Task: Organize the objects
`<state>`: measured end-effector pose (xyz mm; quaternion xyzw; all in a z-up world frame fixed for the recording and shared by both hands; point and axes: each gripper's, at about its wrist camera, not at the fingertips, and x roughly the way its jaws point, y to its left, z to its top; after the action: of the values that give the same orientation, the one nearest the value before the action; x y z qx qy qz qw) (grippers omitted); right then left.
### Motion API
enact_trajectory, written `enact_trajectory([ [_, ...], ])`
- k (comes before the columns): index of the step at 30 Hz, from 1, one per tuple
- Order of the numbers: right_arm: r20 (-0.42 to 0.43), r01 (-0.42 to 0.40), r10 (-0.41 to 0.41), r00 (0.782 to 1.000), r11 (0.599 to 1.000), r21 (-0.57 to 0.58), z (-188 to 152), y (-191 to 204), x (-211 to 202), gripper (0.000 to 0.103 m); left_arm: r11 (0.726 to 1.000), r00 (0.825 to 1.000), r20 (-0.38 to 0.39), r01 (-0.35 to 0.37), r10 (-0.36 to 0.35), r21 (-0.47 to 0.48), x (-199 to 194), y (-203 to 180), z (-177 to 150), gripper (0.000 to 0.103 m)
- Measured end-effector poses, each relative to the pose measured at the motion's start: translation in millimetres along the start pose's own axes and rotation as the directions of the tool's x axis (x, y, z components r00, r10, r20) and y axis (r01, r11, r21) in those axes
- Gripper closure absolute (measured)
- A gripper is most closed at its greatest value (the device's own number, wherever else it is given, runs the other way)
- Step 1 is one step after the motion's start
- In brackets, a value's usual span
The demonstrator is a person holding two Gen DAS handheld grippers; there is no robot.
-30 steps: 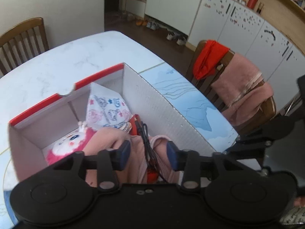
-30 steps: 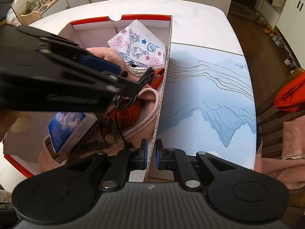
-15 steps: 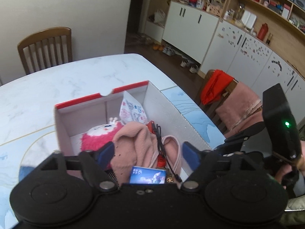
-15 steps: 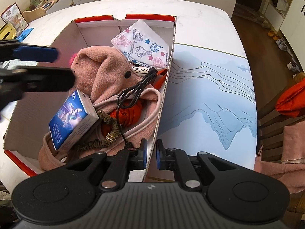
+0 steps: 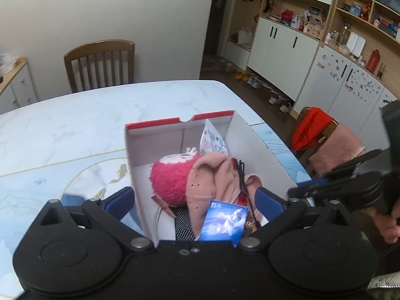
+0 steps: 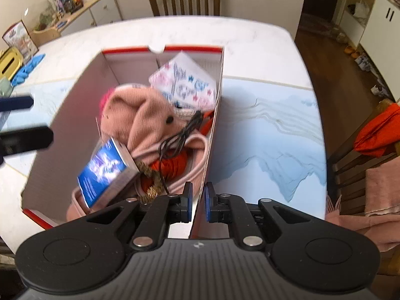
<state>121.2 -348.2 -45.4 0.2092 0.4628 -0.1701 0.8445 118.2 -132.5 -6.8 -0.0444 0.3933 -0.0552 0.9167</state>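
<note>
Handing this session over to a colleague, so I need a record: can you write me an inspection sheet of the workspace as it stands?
Surface: white marble table with a blue mat.
Job's things: red-rimmed box holds a pink plush toy, pink garment, patterned pack and blue packet.
Clutter: blue cloth at the table's edge.
Grippers: left hand-held gripper open, jaws just opened, nothing held; right hand-held gripper shut on the box wall.
Cables: black cable lying on the garment.
Surroundings: wooden chair, white cabinets.
</note>
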Motion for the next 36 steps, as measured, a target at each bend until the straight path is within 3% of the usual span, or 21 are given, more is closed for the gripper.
enact_trajectory([
  [15,0.191,-0.039,0.034,0.981,0.999,0.023,-36.5,49.9,-71.3,0.089,1.0,0.998,0.062,0.008,-0.009,0.015,-51.3,5.8,-24.5,0.001],
  [23,0.317,-0.065,0.049,0.947,0.997,0.039,-62.0,73.7,-96.9,0.047,0.999,0.997,0.074,0.017,-0.02,0.041,-69.1,8.3,-38.6,0.001],
  [27,0.345,-0.069,0.046,0.938,0.996,0.055,-72.6,80.8,-103.6,0.04,0.999,0.996,0.083,0.019,-0.022,0.04,-75.3,11.4,-45.6,0.001],
  [36,0.448,-0.037,-0.008,0.894,0.995,0.091,-96.5,92.6,-119.7,0.021,0.998,0.995,0.089,0.039,-0.043,0.044,-87.2,13.1,-57.4,0.001],
])
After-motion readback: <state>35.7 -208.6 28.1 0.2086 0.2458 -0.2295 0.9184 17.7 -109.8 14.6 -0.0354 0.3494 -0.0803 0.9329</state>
